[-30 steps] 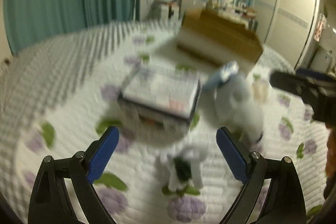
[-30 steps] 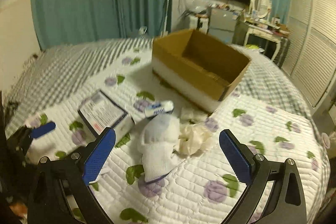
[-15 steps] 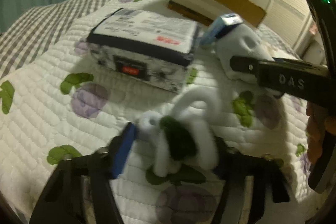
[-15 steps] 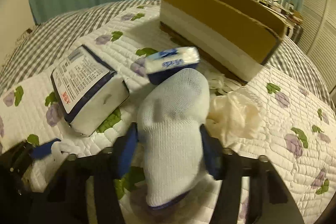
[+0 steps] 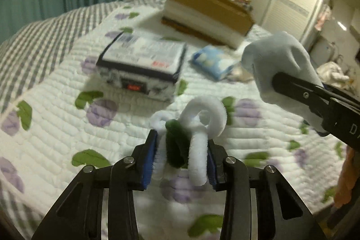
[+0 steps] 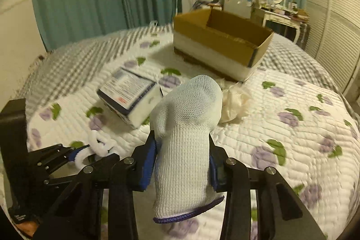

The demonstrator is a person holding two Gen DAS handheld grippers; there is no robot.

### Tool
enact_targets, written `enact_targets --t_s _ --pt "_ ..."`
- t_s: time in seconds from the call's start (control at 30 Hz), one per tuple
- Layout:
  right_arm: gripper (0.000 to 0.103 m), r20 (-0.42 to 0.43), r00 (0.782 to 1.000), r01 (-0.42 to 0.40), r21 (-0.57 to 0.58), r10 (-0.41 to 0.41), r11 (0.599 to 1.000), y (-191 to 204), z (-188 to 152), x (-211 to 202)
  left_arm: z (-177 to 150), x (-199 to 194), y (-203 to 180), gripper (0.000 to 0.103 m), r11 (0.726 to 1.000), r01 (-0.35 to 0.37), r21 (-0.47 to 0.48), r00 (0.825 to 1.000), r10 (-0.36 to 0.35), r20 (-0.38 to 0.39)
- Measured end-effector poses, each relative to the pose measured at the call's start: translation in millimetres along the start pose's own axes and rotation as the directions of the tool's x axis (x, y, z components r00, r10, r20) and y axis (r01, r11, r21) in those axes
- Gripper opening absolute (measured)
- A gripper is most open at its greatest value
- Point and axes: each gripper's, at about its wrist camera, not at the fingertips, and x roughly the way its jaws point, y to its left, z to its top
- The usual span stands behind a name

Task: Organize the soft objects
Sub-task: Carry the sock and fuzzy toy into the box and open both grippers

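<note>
My left gripper [image 5: 181, 161] is shut on a white and dark green fuzzy pipe-cleaner bundle [image 5: 193, 125] and holds it above the quilt; it also shows in the right wrist view [image 6: 99, 143]. My right gripper [image 6: 182, 163] is shut on a pale blue-white sock [image 6: 186, 127], lifted off the bed; the sock also shows at the right of the left wrist view [image 5: 279, 69]. An open cardboard box [image 6: 220, 44] stands at the far side of the bed, also in the left wrist view [image 5: 209, 8].
On the flowered quilt [image 6: 292, 127] lie a white and navy tissue pack [image 5: 141, 60], a blue packet [image 5: 213, 61] and a crumpled cream plastic bag [image 6: 236, 102]. Teal curtains, a TV, a dresser and wardrobes stand behind the bed.
Both grippers closed, the left on the pipe-cleaner bundle and the right on the sock. Both have since risen off the quilt with their objects.
</note>
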Motion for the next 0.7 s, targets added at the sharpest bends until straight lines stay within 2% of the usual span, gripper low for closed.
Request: enact_targets --t_s 0.23,0.33,0.47,0.53,0.57,0.7 --pt "0.039 0.128 0.992 0.016 0.032 -0.020 0.999 -5.2 27.9 -63.4 49.7 -49.0 -17.9 0.038 0.994 0.028 0.103 0.994 -0.038 0.105" --pt "0.039 0.195 0.980 0.040 0.041 -0.048 0.998 -13.9 55.0 -86.5 82.6 -62.5 -24.4 0.038 0.988 0.030 0.152 0.985 -0.055 0.164" --pt "0.039 0.282 0.956 0.073 0.054 -0.085 0.996 -30.1 101.2 -107.7 136.1 -73.6 -38.6 0.038 0.973 -0.009 0.229 0.958 -0.058 0.281" --pt "0.039 0.312 0.945 0.084 0.059 -0.099 0.995 -37.0 122.3 -110.3 159.6 -76.3 -47.0 0.038 0.964 -0.005 0.267 0.943 -0.084 0.321" --pt "0.039 0.326 0.940 0.088 0.063 -0.104 0.994 -40.8 133.2 -110.4 174.1 -75.1 -51.1 0.038 0.958 0.003 0.285 0.936 -0.103 0.337" --pt "0.039 0.361 0.924 0.096 0.089 -0.122 0.991 -60.9 176.2 -93.2 227.1 -57.9 -63.2 0.038 0.950 -0.050 0.307 0.909 -0.084 0.409"
